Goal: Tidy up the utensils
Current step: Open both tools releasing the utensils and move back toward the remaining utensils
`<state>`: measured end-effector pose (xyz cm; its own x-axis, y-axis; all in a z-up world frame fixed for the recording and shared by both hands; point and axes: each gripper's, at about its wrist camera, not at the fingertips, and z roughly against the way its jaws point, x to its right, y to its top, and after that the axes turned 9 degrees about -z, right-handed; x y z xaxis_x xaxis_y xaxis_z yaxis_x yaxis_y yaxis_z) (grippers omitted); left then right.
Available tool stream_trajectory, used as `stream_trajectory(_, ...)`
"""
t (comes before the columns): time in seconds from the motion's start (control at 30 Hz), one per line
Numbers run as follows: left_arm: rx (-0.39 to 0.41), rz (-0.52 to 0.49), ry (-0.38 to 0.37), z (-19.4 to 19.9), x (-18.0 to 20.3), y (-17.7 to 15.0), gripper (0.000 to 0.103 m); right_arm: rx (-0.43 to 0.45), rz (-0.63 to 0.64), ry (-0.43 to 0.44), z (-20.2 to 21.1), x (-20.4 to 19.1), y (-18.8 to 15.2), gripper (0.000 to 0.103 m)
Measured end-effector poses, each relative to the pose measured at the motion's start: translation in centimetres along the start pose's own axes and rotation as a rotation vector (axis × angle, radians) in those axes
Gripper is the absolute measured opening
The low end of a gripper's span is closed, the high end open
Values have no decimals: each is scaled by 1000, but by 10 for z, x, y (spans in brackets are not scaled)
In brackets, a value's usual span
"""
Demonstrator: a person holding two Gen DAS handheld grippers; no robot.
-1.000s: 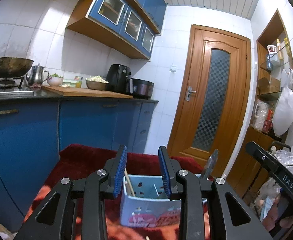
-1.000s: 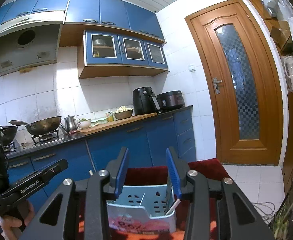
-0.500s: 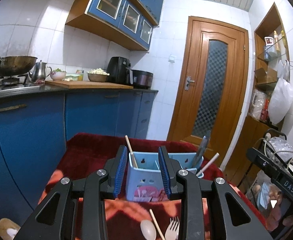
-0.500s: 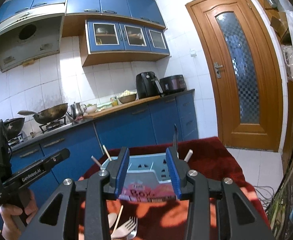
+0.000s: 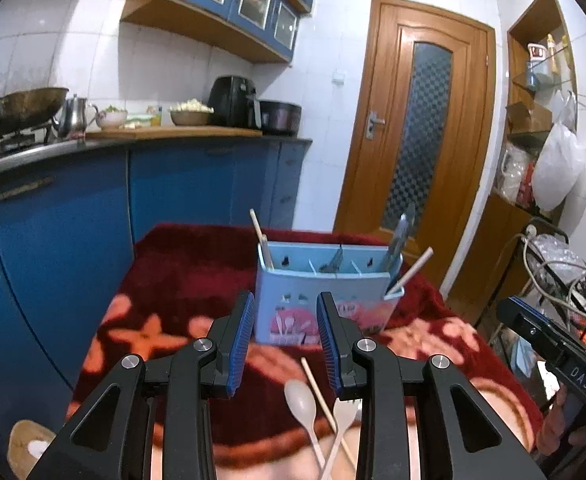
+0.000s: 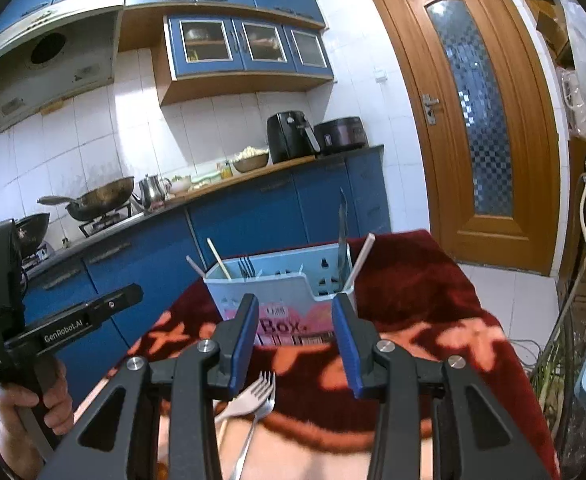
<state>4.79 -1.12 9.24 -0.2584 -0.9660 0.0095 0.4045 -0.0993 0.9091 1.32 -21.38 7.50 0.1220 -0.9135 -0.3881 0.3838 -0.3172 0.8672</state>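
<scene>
A light blue utensil holder (image 5: 325, 300) (image 6: 277, 292) stands on the red blanket-covered table (image 5: 181, 280). Chopsticks (image 5: 262, 242), a metal utensil (image 5: 400, 236) and a white stick (image 5: 413, 272) poke out of it. In front of it lie a white spoon (image 5: 303, 400), a loose chopstick (image 5: 319, 392) and a pale fork (image 5: 345, 416) (image 6: 257, 394). My left gripper (image 5: 285, 340) hangs open above the blanket, just short of the holder and left of the loose utensils. My right gripper (image 6: 295, 340) is open over the fork, holding nothing.
Blue kitchen cabinets (image 5: 73, 220) with a counter, woks and appliances run along the left. A wooden door (image 5: 417, 128) stands behind the table. Shelves, bags and cables (image 5: 553, 272) crowd the right side. A hand (image 6: 33, 408) holds the left gripper's handle.
Both views have tipped downward and drawn back from the holder. The spoon, chopstick and fork on the blanket have come into view. The jaws keep the same gap.
</scene>
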Motion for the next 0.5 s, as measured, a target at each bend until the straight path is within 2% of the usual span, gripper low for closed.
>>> stream_trajectory(0.2, -76, -17, 17, -9, -1, -13, 33, -53, -23, -24, -3, 12, -14, 41)
stream_trajectory(0.37, -173, -9, 13, -26, -5, -25, 33, -93, -47, -43, -7, 24, -24, 41)
stream_trajectory(0.5, -260, 14, -21, -41, -7, -36, 33, -119, -59, -54, -10, 30, -30, 41)
